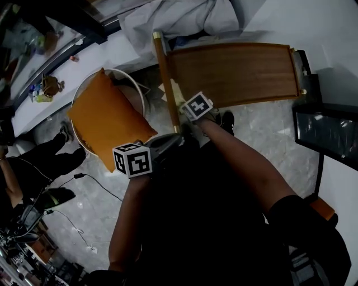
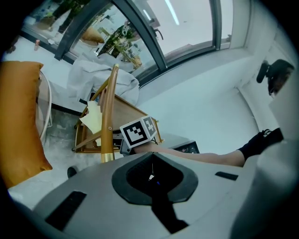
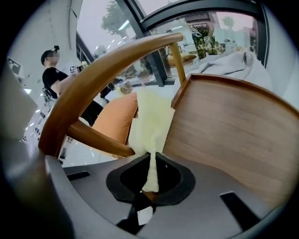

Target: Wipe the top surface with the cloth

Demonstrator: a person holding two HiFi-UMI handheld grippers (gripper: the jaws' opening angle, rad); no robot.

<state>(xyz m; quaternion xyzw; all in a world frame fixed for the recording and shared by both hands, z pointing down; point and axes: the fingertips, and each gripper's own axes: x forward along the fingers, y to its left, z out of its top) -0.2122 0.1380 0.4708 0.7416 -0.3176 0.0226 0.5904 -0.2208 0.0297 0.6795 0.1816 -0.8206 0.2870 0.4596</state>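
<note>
A pale yellow cloth (image 3: 150, 122) hangs pinched between the jaws of my right gripper (image 3: 150, 156), which is shut on it. The cloth lies against the left edge of the brown wooden top surface (image 3: 233, 126), just under a curved wooden rail (image 3: 100, 74). In the head view the right gripper (image 1: 183, 109) sits at the left end of that wooden top (image 1: 235, 72), next to its upright wooden post (image 1: 166, 84). My left gripper (image 1: 176, 138) hovers just below it, off the wood. Its jaws (image 2: 152, 156) are shut with nothing in them. From the left gripper view, the cloth (image 2: 93, 119) shows beside the post (image 2: 108, 116).
An orange cushion (image 1: 106, 120) rests on a white round chair (image 1: 137, 84) left of the wooden piece. Grey-white fabric (image 1: 179, 17) is heaped behind it. A dark framed panel (image 1: 327, 131) stands at the right. Cables (image 1: 89, 181) trail on the marble floor, and a person (image 3: 58, 77) is at the far left.
</note>
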